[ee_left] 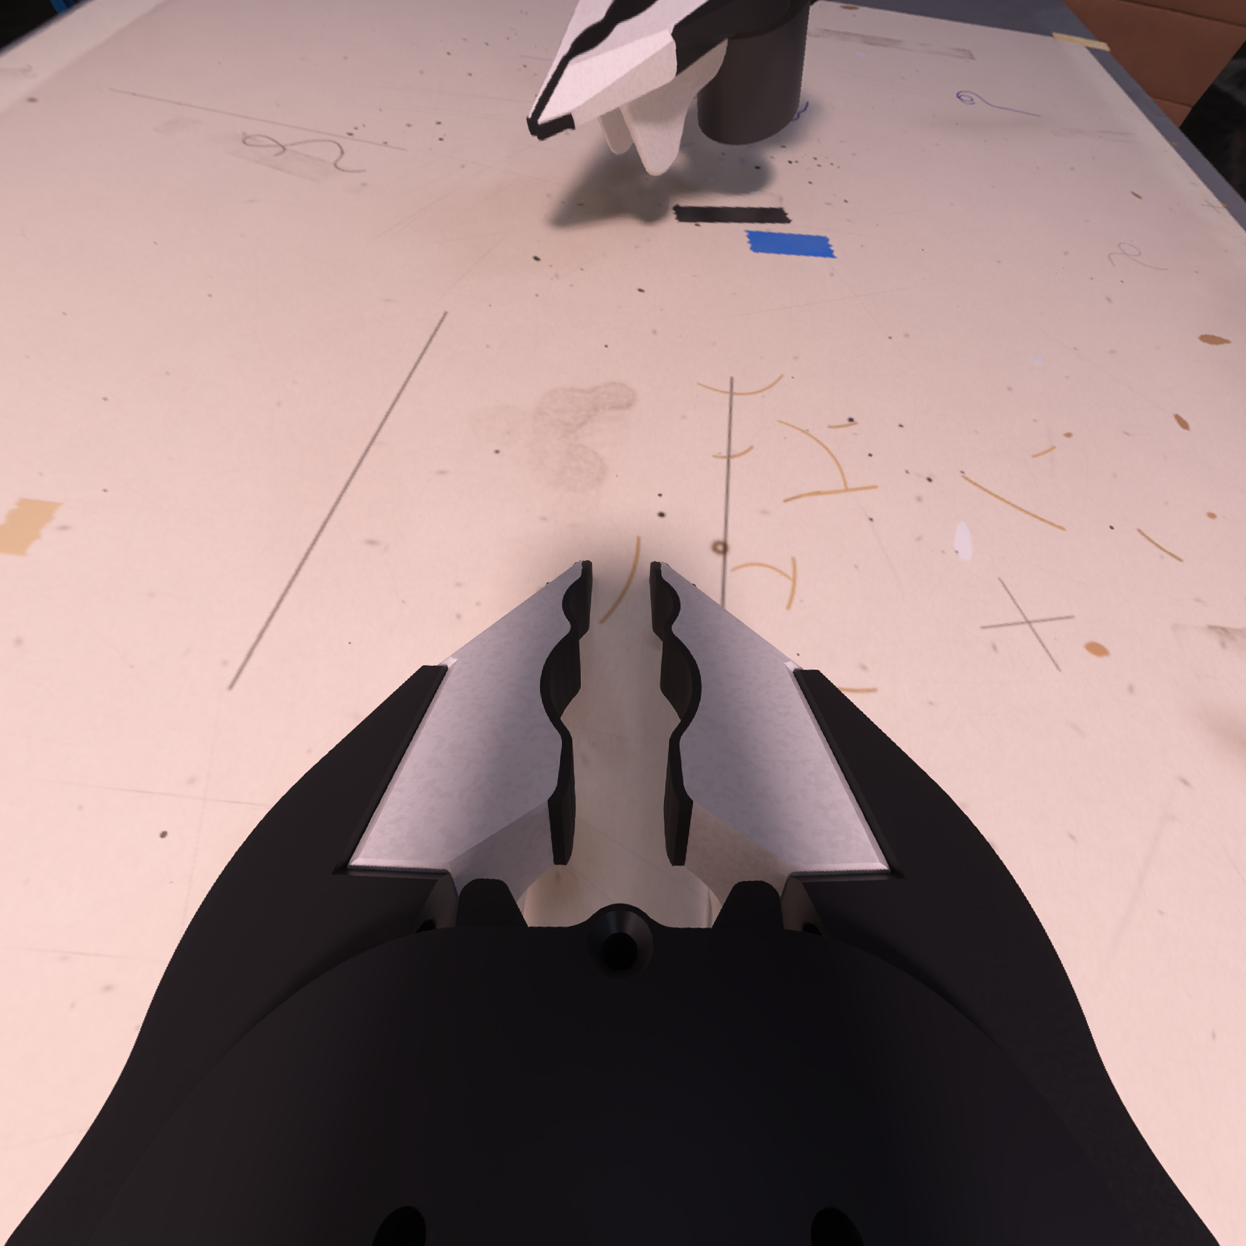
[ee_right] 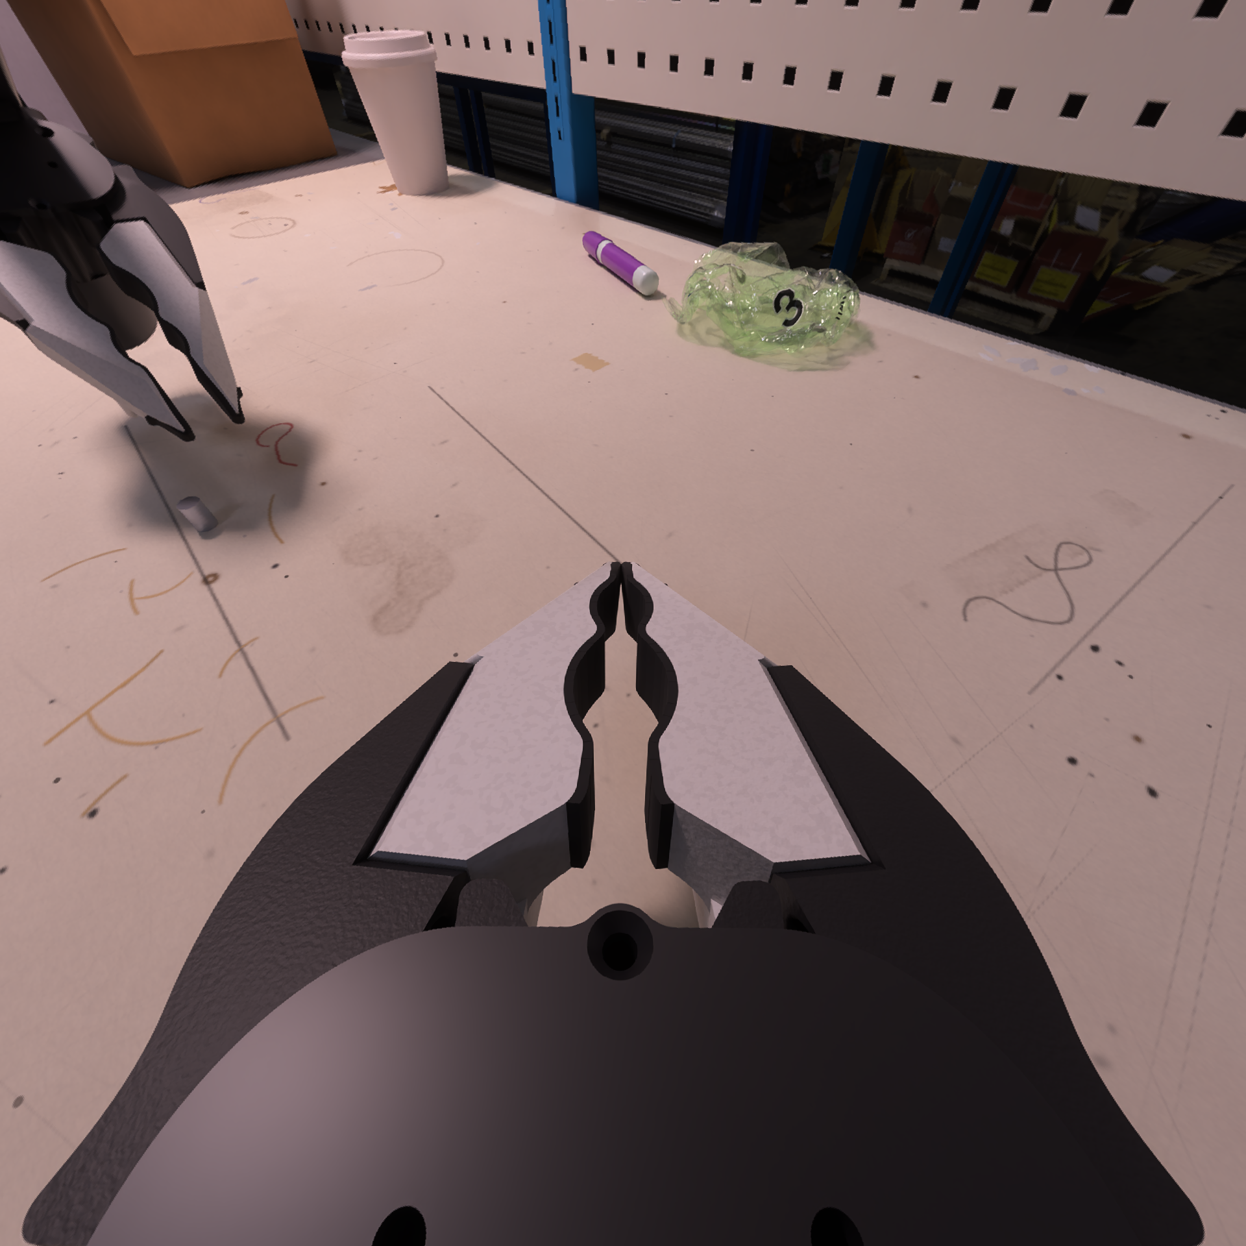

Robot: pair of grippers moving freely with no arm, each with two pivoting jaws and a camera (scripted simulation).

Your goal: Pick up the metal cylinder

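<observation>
- Right wrist view shows the marked table [ee_right: 742,472] with the left gripper [ee_right: 209,421] hanging over its own shadow, fingers slightly apart and holding nothing.
- The step in hand looks like the approach: nothing is grasped yet.
- The right gripper [ee_right: 620,570] sits well apart, fingertips together, empty.
- The metal cylinder [ee_right: 197,516] lies on its side on the table, just below and ahead of the left gripper's tips.
- Next, the left gripper likely must lower and straddle it before closing.
</observation>
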